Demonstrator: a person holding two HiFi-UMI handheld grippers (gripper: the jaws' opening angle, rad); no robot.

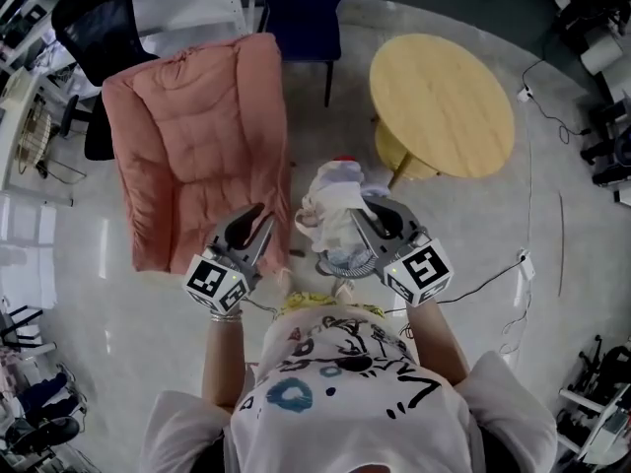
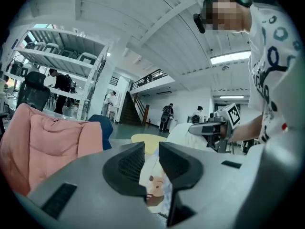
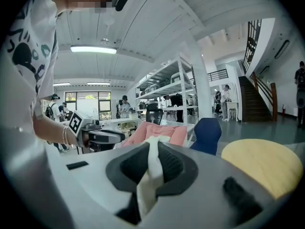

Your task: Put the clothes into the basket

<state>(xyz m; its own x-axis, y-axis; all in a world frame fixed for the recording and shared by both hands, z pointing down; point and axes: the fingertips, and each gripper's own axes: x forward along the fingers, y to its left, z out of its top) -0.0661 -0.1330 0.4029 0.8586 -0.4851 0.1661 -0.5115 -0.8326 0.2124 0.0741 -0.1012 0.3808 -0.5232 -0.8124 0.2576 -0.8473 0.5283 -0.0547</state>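
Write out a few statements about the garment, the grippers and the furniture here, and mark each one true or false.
1. The right gripper has its fingers shut on a white garment. True.
2. The round table is blue. False: its top is yellow. The blue piece is the blue chair behind it.
3. In the head view, the pink armchair stands to the left of the garment. True.
4. The garment lies spread out on the round table. False: it is held up in front of the person, clear of the table, with fabric pinched between the right gripper's fingers.
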